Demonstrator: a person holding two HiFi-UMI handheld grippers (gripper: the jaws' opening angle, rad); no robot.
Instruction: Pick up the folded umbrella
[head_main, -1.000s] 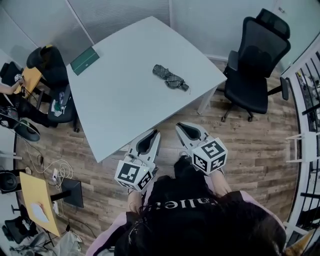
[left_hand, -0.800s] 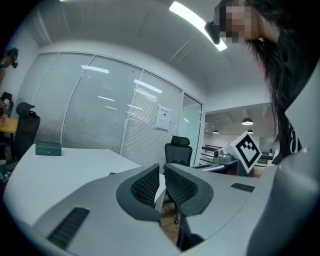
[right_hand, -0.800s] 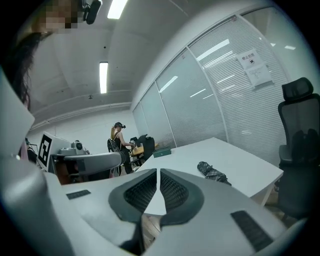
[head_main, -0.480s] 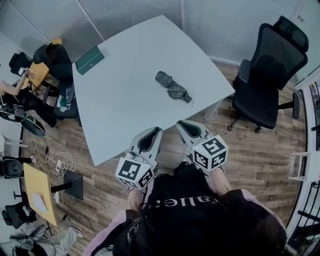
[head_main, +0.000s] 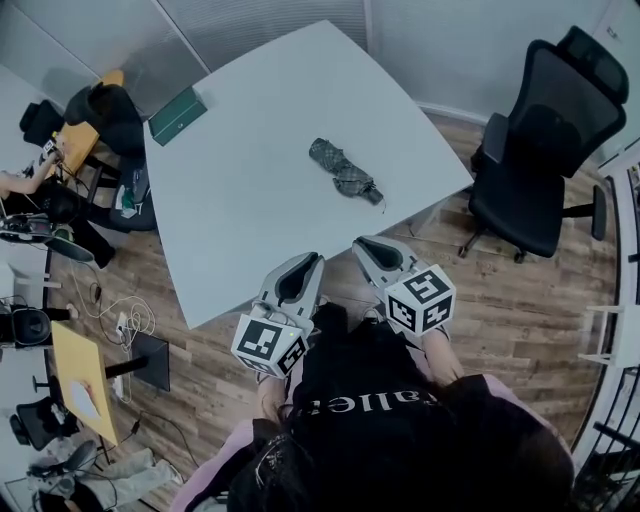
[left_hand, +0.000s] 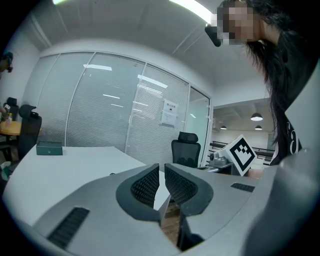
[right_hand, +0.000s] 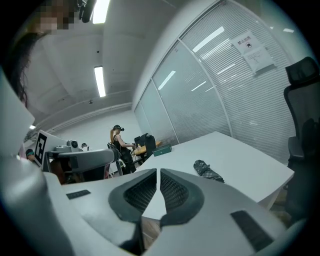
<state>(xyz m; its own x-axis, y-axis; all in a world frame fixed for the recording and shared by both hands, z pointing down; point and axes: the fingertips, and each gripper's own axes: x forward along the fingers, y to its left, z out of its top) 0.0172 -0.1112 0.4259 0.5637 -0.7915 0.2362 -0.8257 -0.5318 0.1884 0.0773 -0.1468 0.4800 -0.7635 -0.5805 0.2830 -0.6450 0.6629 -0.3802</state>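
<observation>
Folded umbrella (head_main: 344, 172): dark patterned, lying on table (head_main: 240, 200).

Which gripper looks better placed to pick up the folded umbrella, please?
Probably the right gripper: the folded umbrella lies nearer it than the left gripper. Both are shut and empty.

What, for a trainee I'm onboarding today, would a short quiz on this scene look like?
1. True or false: the dark folded fabric umbrella lies on the white table, touched by neither claw.
2. What lies near the table's far left corner? A) green flat box B) red mug C) laptop
3. Fill in: the left claw and right claw are both ____ (open or shut).
Key: 1 true; 2 A; 3 shut.
</observation>
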